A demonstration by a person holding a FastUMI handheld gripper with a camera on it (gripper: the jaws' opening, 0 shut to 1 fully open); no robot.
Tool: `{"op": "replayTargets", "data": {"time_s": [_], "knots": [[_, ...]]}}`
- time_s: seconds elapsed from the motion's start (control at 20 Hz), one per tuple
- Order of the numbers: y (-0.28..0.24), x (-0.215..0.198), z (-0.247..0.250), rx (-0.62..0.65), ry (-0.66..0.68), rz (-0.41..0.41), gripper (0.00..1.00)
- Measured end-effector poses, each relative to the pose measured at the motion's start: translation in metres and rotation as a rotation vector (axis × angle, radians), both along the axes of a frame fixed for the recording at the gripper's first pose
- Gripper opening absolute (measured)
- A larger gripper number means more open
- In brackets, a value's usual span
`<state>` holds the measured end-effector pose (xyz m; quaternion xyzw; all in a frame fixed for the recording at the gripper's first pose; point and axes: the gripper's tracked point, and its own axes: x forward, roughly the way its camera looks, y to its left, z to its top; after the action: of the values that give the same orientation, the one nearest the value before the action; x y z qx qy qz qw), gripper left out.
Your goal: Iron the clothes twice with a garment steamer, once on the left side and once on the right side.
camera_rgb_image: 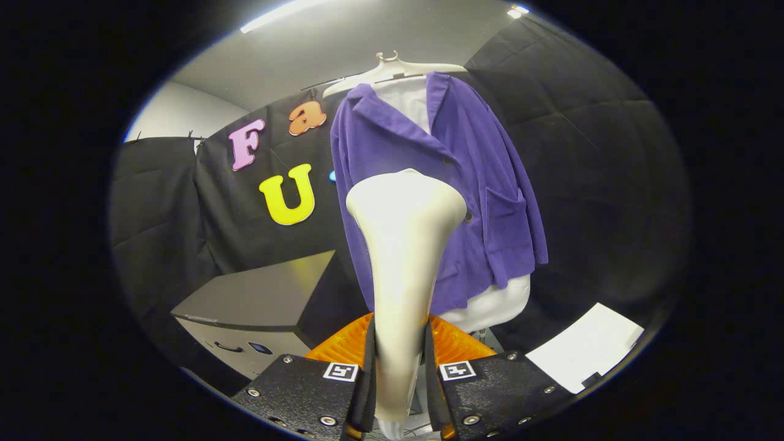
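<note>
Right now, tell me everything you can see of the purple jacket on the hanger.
The purple jacket looks like soft, fine-ribbed cloth, with a wide collar, a patch pocket and a dark button. It hangs open at the neck on a white hanger, over a white garment that shows at the collar and below the hem. It hangs against the black booth wall, just beyond the cream steamer head, which the gripper clamps by its neck.

The tongs (398, 380) are two flat, textured blocks studded with silver screws, each carrying a small square black-and-white marker near its inner edge at 12 o'clock.
</note>
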<state>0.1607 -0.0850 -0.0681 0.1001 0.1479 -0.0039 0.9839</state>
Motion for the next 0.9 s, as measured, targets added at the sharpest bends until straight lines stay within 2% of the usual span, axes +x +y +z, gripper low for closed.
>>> {"op": "replayTargets", "data": {"time_s": [0.35,0.65,0.9], "knots": [[-0.013,0.027,0.095,-0.037,-0.135,0.019,0.34],[-0.037,0.057,0.156,-0.025,-0.241,-0.002,0.34],[-0.066,0.085,0.201,-0.024,-0.335,-0.052,0.33]]}}
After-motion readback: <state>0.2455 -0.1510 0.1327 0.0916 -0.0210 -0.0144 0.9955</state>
